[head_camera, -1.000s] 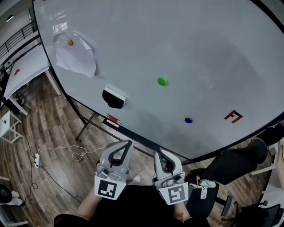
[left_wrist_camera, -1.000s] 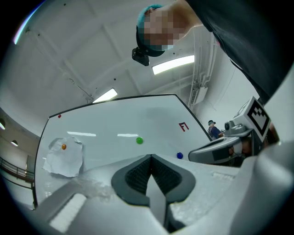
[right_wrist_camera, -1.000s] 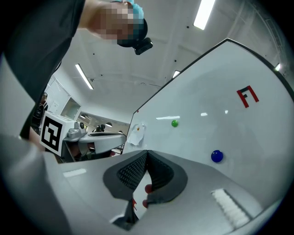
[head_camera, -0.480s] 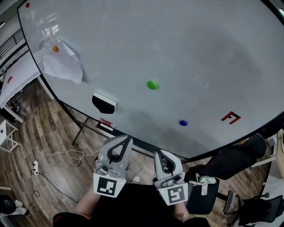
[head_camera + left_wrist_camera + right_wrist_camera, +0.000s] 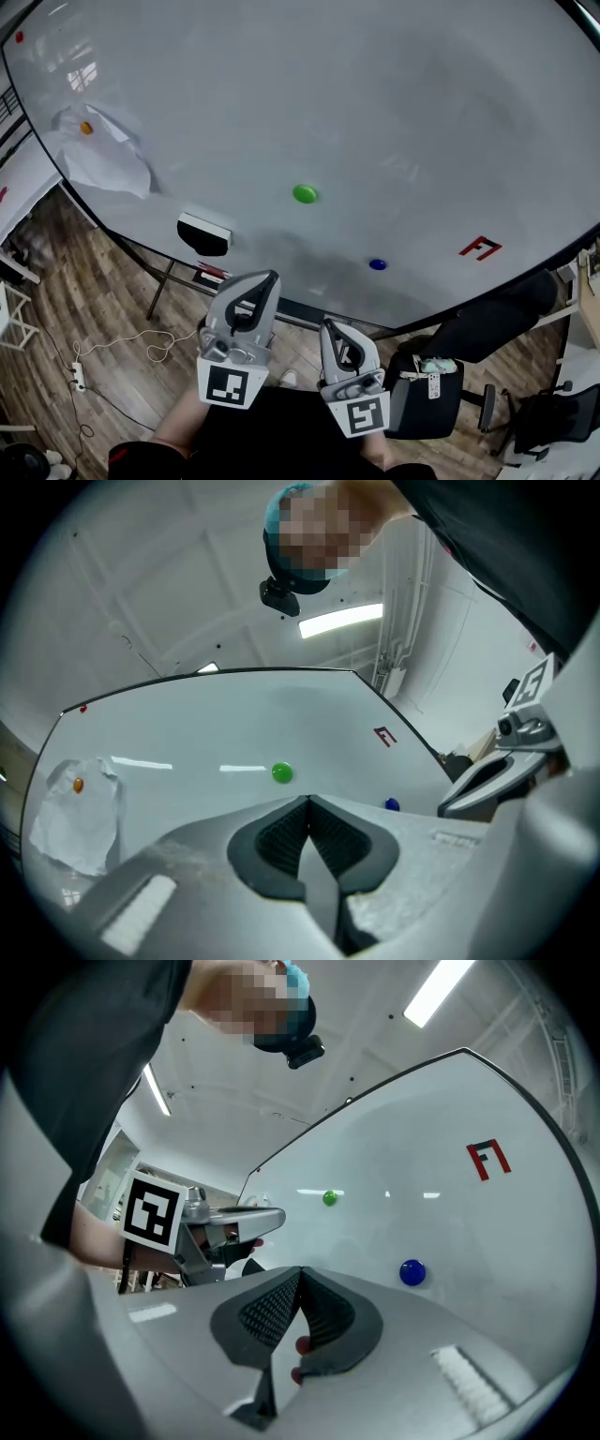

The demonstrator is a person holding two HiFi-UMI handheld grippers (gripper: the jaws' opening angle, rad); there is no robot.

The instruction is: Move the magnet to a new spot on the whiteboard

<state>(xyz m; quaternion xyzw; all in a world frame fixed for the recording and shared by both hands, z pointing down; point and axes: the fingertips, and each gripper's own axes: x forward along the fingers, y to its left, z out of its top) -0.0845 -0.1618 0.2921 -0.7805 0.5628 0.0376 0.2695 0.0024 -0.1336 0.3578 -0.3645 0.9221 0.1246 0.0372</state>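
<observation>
I hold the left gripper [image 5: 266, 278] and right gripper [image 5: 330, 327] low, fingers clenched on nothing, aimed at the whiteboard [image 5: 422, 112] for the approach, where the green magnet [image 5: 305, 194] clings at their twelve o'clock, untouched.

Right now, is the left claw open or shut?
Shut: the left claw shows its two jaws pressed together at the tip, with nothing between them.

A black chair [image 5: 497, 319] stands on the wood floor [image 5: 84, 300].
</observation>
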